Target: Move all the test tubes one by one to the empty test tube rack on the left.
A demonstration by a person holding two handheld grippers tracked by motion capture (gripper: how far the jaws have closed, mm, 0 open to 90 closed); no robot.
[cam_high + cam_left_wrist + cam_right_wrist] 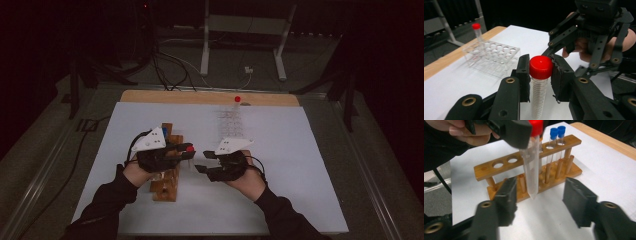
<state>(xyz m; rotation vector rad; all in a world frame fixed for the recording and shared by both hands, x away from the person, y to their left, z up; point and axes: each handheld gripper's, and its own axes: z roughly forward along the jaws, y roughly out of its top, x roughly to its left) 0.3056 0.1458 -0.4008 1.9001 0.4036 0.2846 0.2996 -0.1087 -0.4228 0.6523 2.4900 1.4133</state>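
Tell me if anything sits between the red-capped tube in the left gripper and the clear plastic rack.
Nothing visible does. The left gripper holds the red-capped tube by its cap, and bare white table lies between it and the clear rack. The right gripper stands open beside the tube.

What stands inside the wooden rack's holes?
Two blue-capped tubes stand in the end holes of the wooden rack; two holes are visibly empty. The red-capped tube held by the left gripper covers the holes between.

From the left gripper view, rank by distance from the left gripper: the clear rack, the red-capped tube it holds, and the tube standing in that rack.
1. Red-capped tube, between its jaws.
2. Clear rack, ahead left.
3. Standing tube, at the rack's far corner.
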